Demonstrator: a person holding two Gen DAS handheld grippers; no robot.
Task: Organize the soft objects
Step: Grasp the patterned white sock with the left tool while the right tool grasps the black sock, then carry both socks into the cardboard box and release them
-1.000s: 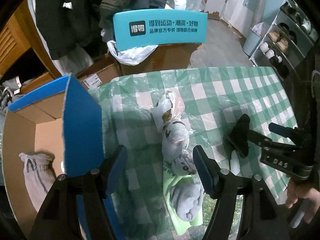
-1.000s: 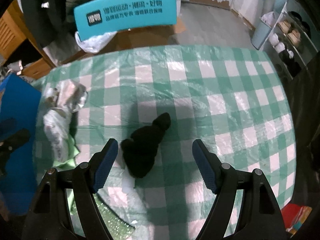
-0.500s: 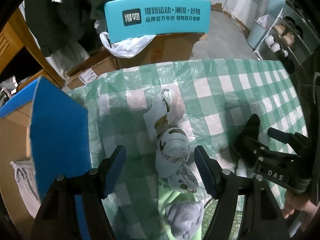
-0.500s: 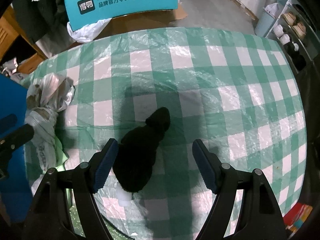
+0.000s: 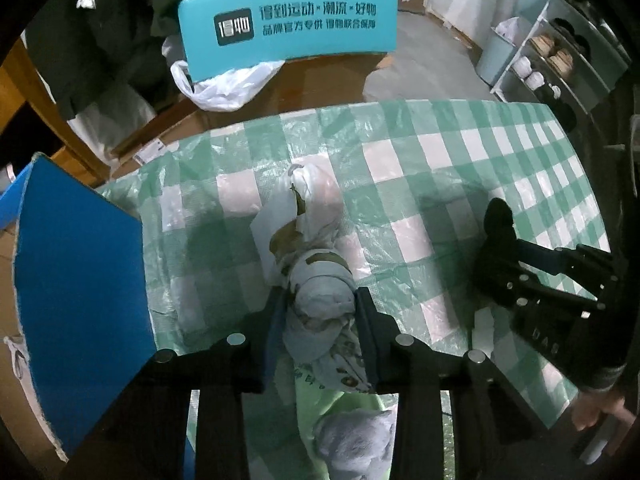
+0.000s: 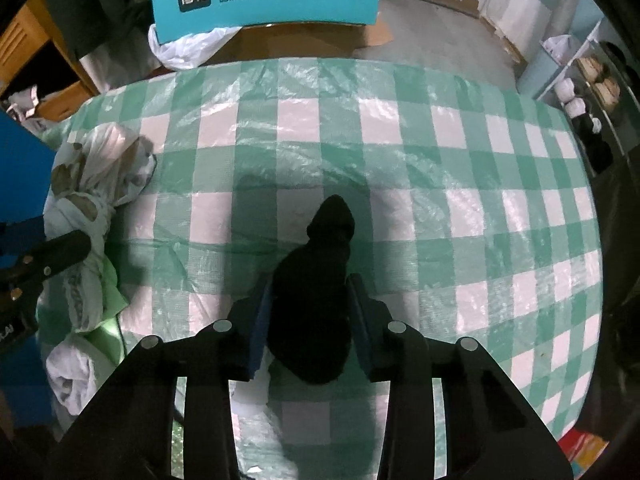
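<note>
On a green-and-white checked tablecloth (image 6: 400,128), the left gripper (image 5: 322,320) is clamped around a rolled white patterned cloth bundle (image 5: 320,292) near the blue cardboard box (image 5: 80,288). Further from that box, the right gripper (image 6: 308,312) is closed on a black sock (image 6: 316,280).

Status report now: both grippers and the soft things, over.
Left gripper shut on white bundle. Right gripper shut on black sock. Both on table. Nothing in the way.

Blue box wall (image 5: 80,300) hard left
</note>
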